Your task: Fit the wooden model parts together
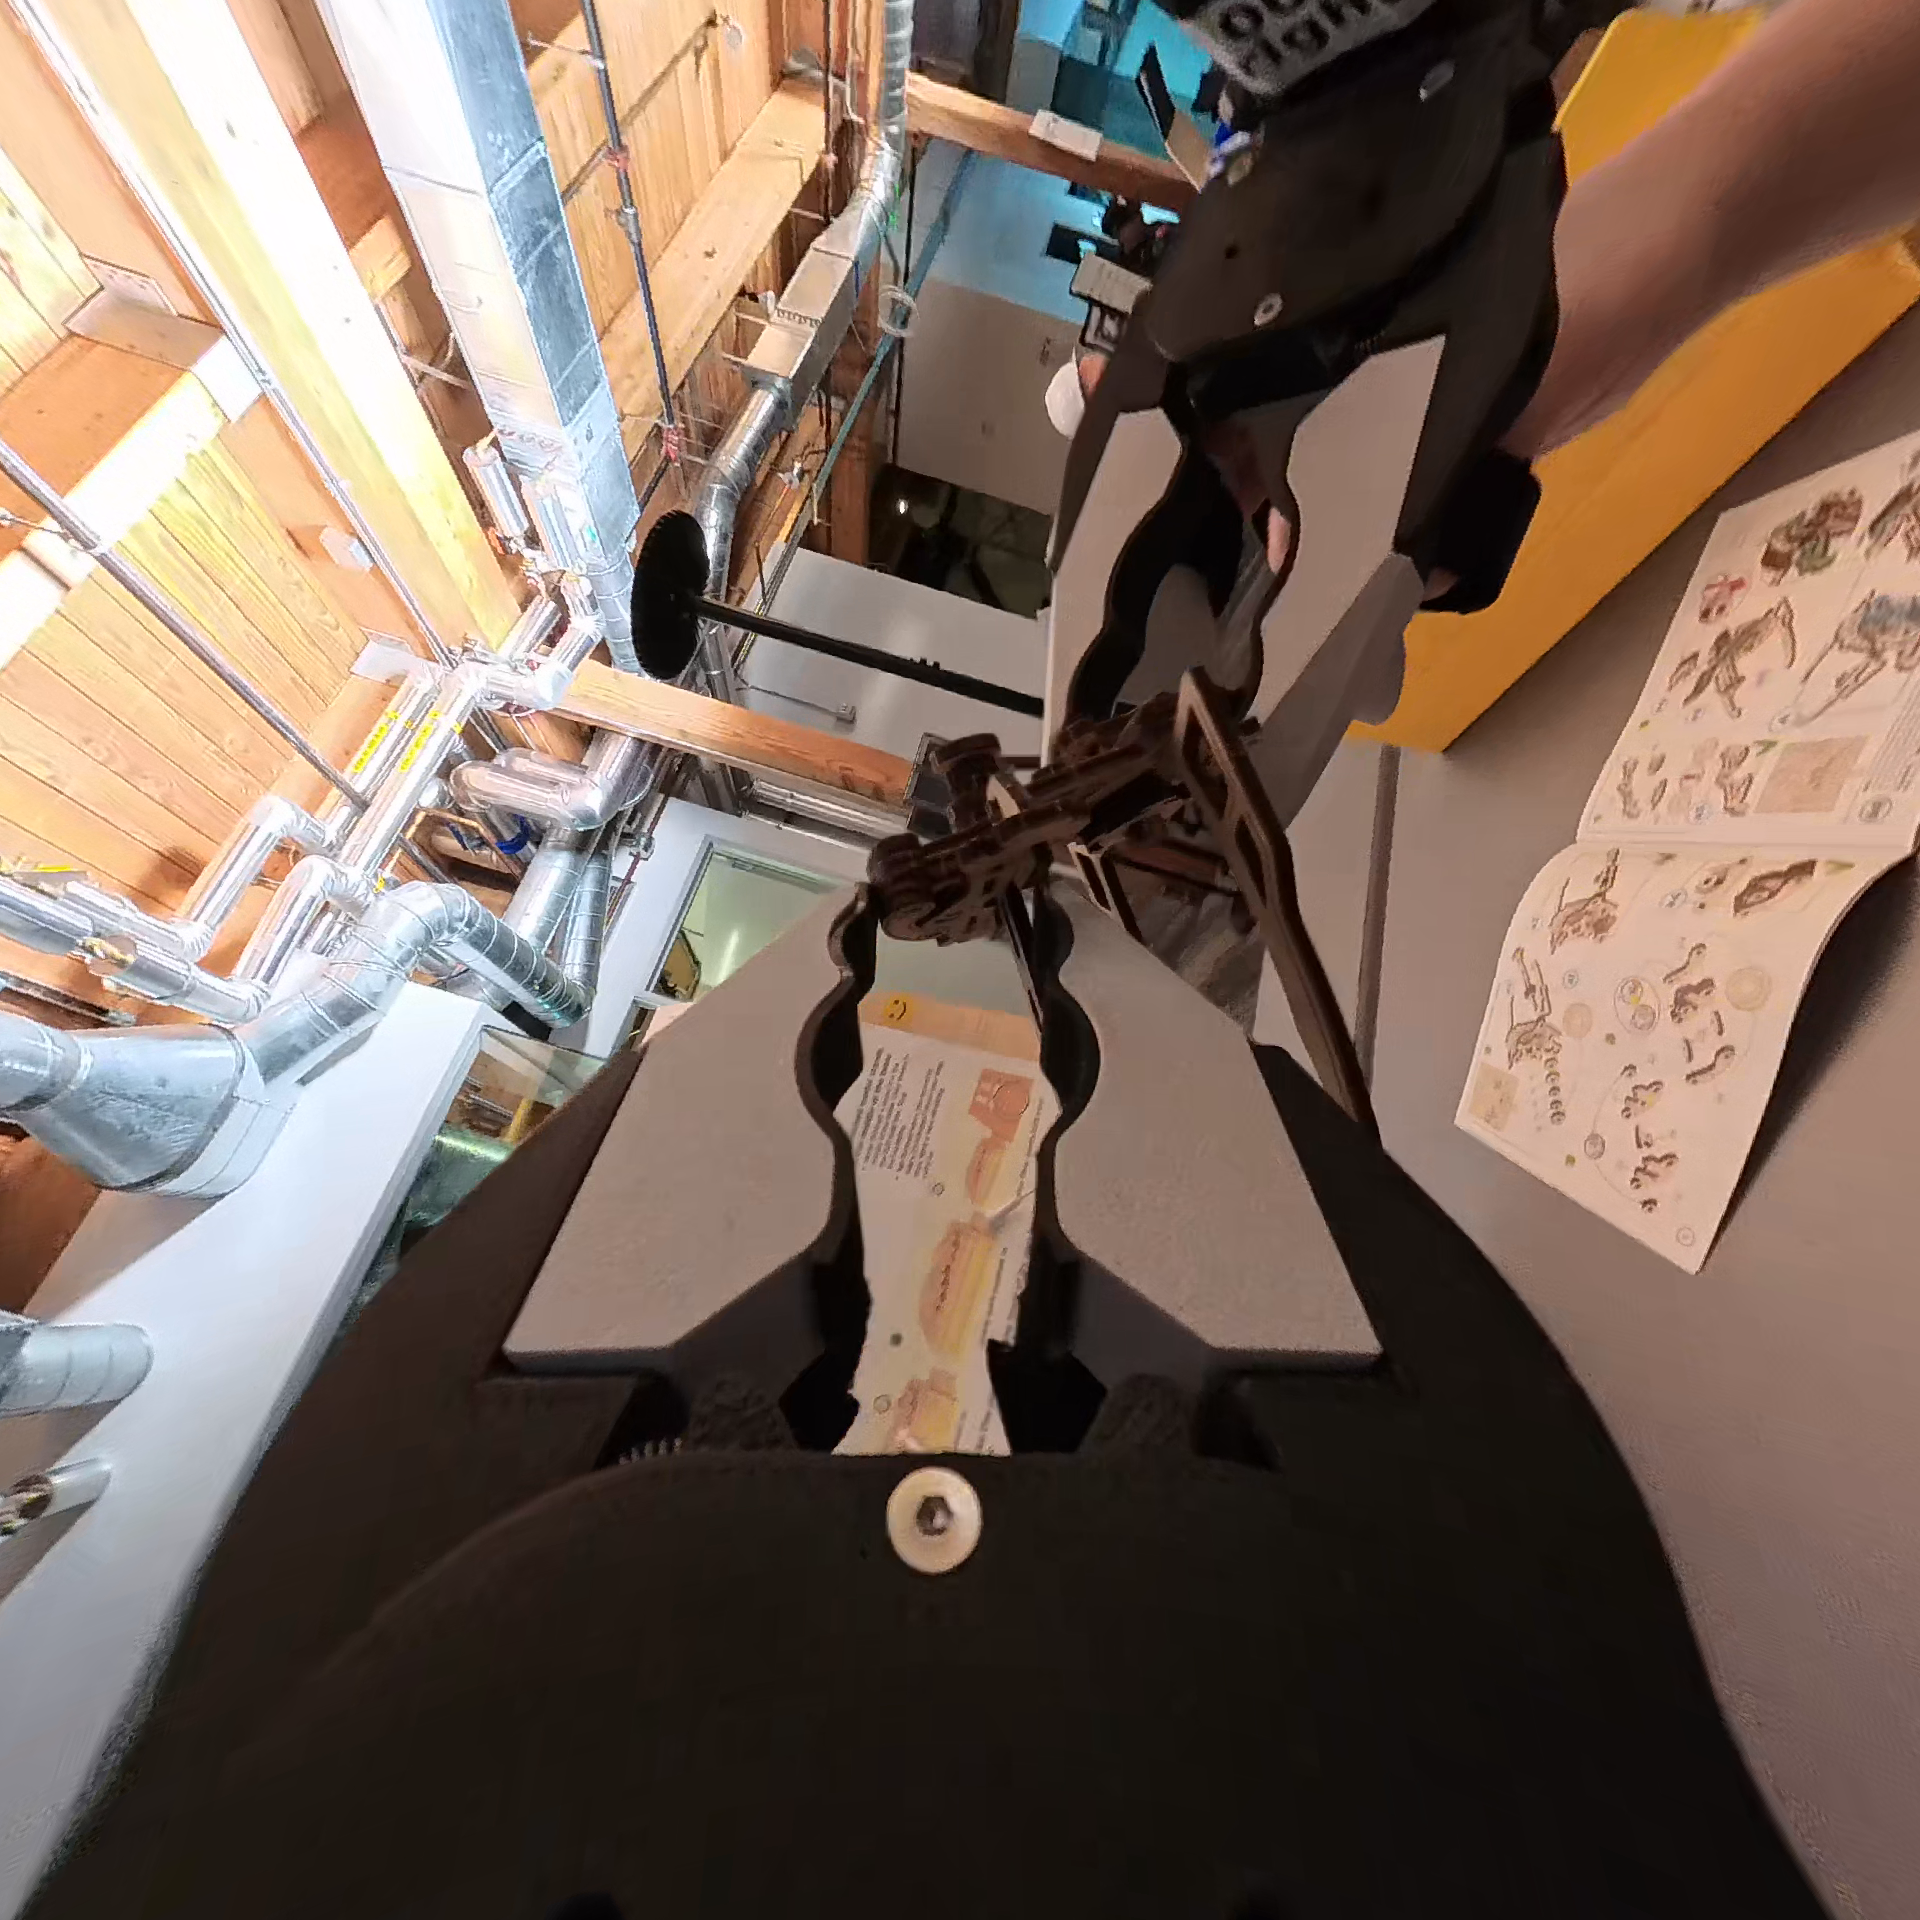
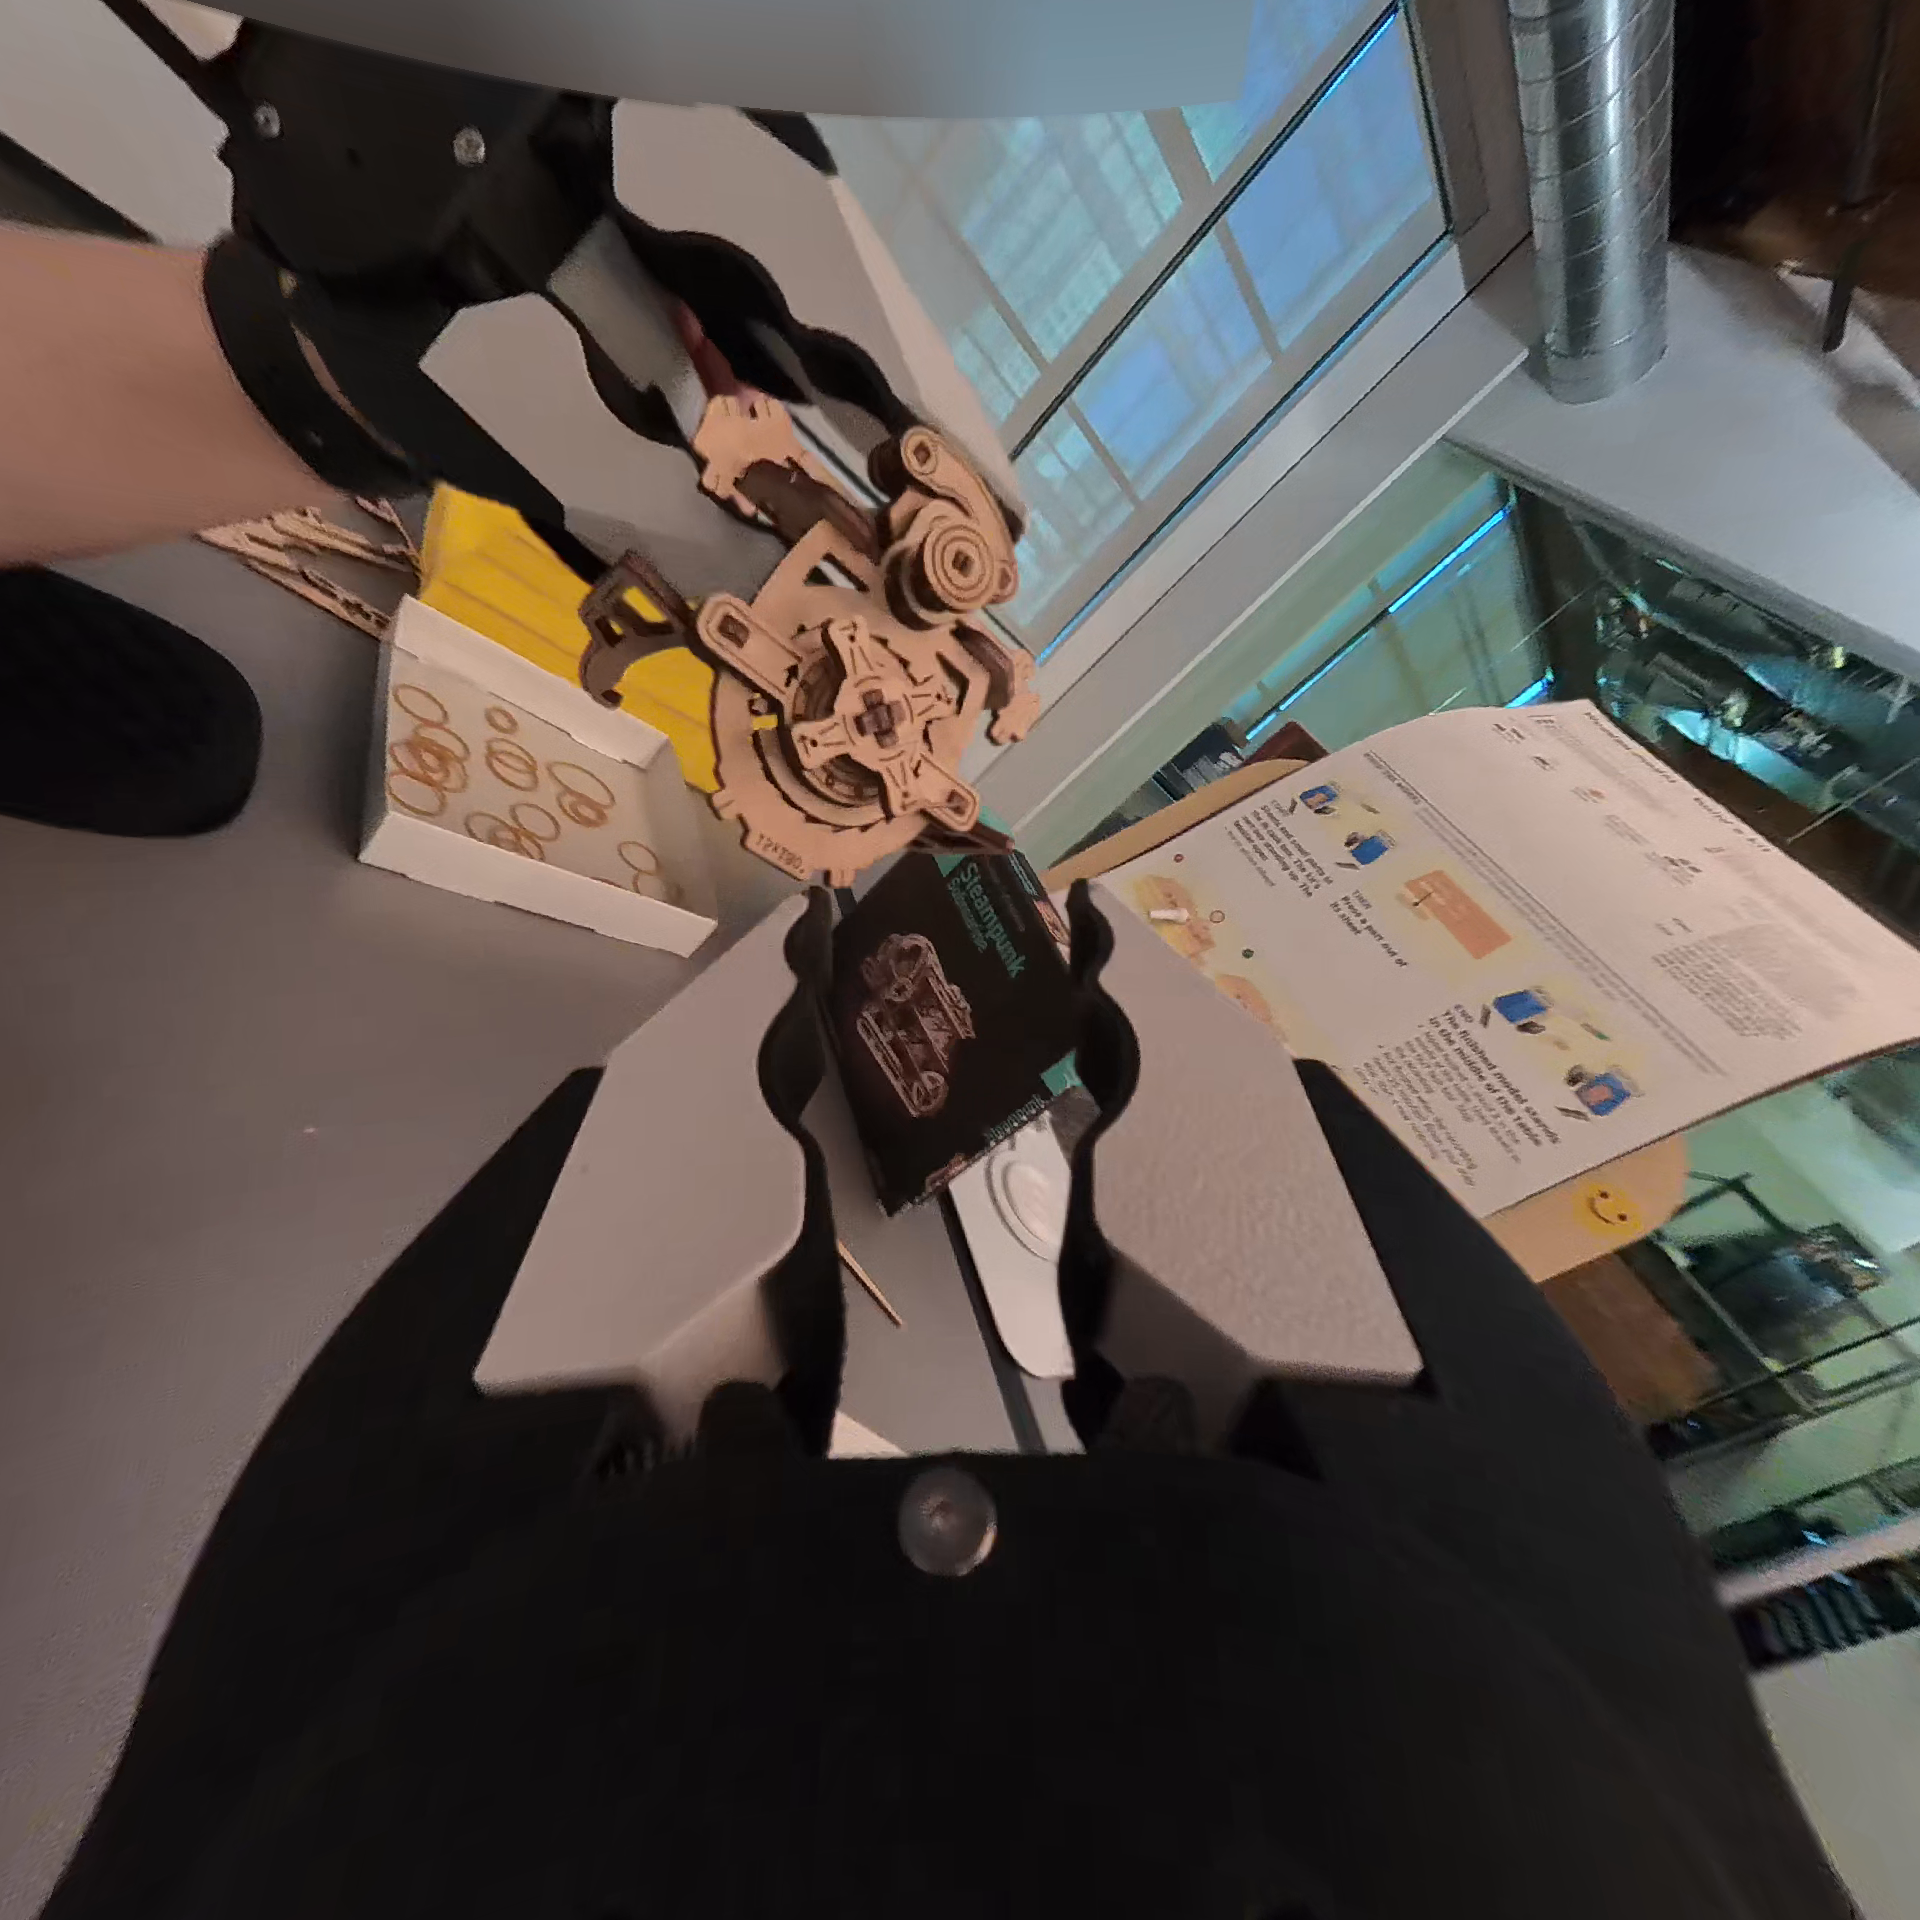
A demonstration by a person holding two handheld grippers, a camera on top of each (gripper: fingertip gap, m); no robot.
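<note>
Currently, the wooden model (image 2: 862,665) is held in the air above the grey table (image 2: 208,1091), between the two grippers.

1. Left gripper (image 1: 940,914): its fingertips close on a dark lobed end of the model, and the rest of the model extends away toward the other gripper. In the right wrist view the left gripper (image 2: 727,416) appears farther off, clamped on the model's upper end, with a person's hand (image 2: 125,395) behind it.

2. Right gripper (image 2: 940,904): the fingertips sit at the lower toothed edge of the model. A gap shows between the fingers, and whether they pinch the thin edge cannot be told from this view. In the left wrist view the right gripper (image 1: 1174,717) meets the far end of the model, where a flat slotted wooden plate (image 1: 1247,831) stands on edge.

3. Table items, near to far: a thin wooden stick (image 2: 871,1286), a black booklet (image 2: 935,1029), a white tray (image 2: 540,894) containing rubber bands (image 2: 447,769), and a yellow box (image 2: 488,582). An open instruction sheet (image 2: 1507,935) lies at the right. In the left wrist view, an open illustrated manual (image 1: 1714,831) lies beside the yellow box (image 1: 1662,416).
</note>
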